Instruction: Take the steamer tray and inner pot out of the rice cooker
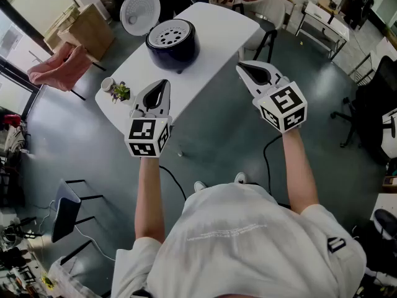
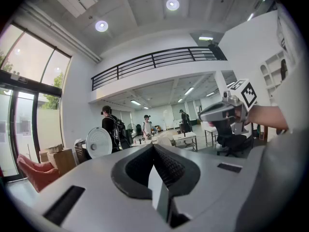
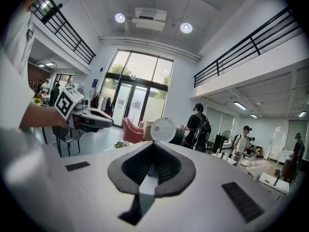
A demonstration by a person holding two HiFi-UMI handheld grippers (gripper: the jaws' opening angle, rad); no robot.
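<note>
Your left gripper [image 1: 162,84] and right gripper [image 1: 242,68] are both clenched, empty, short of the dark blue round rice cooker [image 1: 180,53] on the white table [image 1: 217,23]. Its white perforated steamer tray [image 1: 170,35] sits on top — likely light, stiff, slick; pinch its rim (inner pot hidden beneath).

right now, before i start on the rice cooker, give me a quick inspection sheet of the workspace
surface: white rounded table.
job's things: dark round rice cooker, its white round lid open; white perforated steamer tray seated in its top; inner pot hidden beneath.
clutter: small green potted plant and small white cup at the table's left corner.
grippers: left gripper and right gripper held short of the cooker, jaws together, nothing between them.
cables: black cable on the grey floor near the person's feet.
surroundings: pink armchair, cardboard box, desks and chairs; people standing beyond.
</note>
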